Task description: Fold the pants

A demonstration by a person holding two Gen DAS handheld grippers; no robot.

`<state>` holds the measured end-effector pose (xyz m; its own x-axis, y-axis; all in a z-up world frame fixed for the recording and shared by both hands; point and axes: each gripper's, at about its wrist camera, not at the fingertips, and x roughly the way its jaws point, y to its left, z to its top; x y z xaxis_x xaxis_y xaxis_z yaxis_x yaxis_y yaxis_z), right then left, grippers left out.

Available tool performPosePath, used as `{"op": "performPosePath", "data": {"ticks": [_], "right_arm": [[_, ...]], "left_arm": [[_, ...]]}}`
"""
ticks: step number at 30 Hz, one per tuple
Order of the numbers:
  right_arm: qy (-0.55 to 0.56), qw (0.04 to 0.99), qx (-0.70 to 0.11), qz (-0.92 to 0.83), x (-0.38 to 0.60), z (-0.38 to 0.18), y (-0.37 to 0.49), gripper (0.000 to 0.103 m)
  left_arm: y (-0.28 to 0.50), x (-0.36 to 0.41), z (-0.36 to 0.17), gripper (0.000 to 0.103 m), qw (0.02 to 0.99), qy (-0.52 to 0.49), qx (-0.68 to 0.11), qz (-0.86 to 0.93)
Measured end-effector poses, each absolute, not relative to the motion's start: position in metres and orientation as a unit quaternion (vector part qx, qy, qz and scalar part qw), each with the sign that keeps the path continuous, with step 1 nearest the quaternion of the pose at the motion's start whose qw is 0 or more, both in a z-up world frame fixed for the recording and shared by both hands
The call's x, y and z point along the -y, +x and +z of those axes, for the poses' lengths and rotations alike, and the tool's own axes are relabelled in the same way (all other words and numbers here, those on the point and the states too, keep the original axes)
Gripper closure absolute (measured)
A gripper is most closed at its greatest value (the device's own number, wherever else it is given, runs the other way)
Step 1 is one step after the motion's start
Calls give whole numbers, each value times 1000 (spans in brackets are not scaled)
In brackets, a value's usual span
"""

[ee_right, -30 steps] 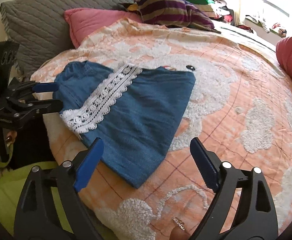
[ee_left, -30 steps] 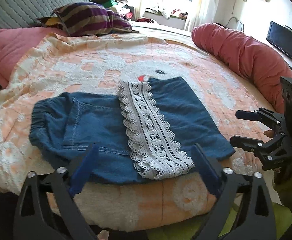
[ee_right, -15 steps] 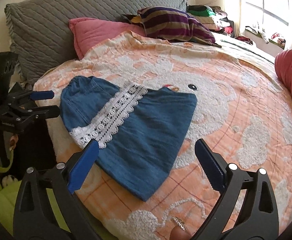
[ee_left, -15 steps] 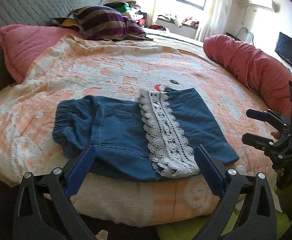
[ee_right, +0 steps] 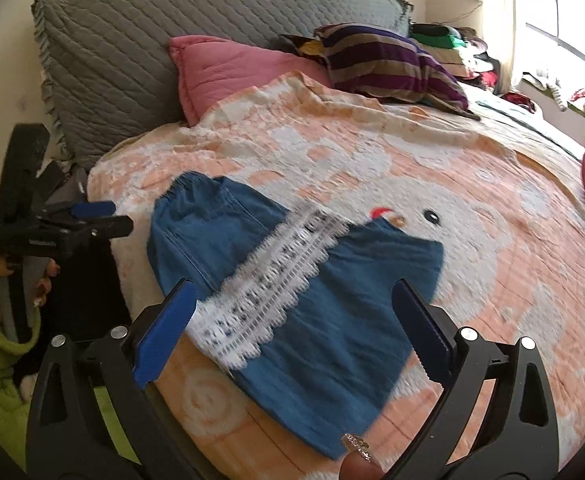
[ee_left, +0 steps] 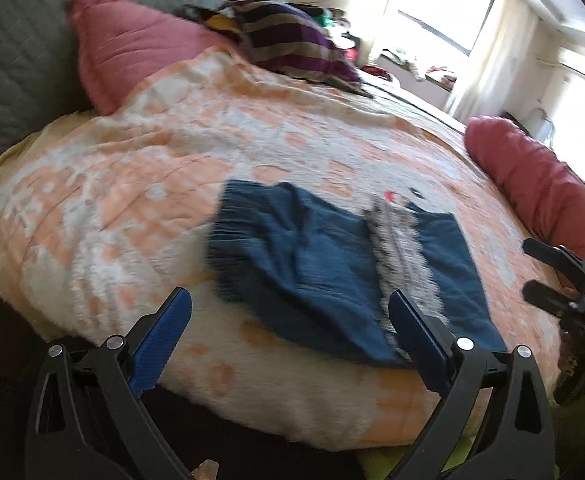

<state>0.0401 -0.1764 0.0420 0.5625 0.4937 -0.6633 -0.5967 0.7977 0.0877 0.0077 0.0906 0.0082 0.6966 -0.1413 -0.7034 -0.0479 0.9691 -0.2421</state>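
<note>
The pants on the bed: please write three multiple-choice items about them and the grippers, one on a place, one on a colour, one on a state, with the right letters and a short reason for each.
1. Where do the pants lie?
A. On the orange and white blanket
B. On the grey quilted cushion
C. On the floor

2. What colour is the lace band across the pants?
A. Red
B. White
C. Green

3. In what state is the right gripper?
A. Shut on the pants
B. Shut on the lace
C. Open and holding nothing

Answers:
1. A, the blue denim lies flat on the blanket near the bed's edge.
2. B, the lace shows white against the blue cloth.
3. C, its blue fingers stand wide apart above the pants, with nothing pinched between them.
</note>
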Motion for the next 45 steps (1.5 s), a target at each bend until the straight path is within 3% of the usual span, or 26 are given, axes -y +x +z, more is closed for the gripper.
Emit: {"op": "performPosePath", "data": {"ticks": [9,26,28,29,32,45], "right_arm": [[-98,864,-355,344,126,48,70,10],[-172,795,-404,418,18,28,135,10],[-182,783,-414,428,5,23,142,10],[-184,777,-419,432,0,20,145,10],[-192,759,-432,447,-15,13,153,10],[-224,684,-486,495,-68,-27,173,10]], "left_arm": [[15,-120,-13,5,894,-160,-419,-8],[30,-109,-38,6,879,-174,-441,-55],[34,-105,-42,24,874,-186,-444,-68],[37,-104,-45,44,869,-196,-448,-79],[43,-98,-56,55,859,-206,-460,-90],[46,-99,-61,54,859,-214,-455,-101]]}}
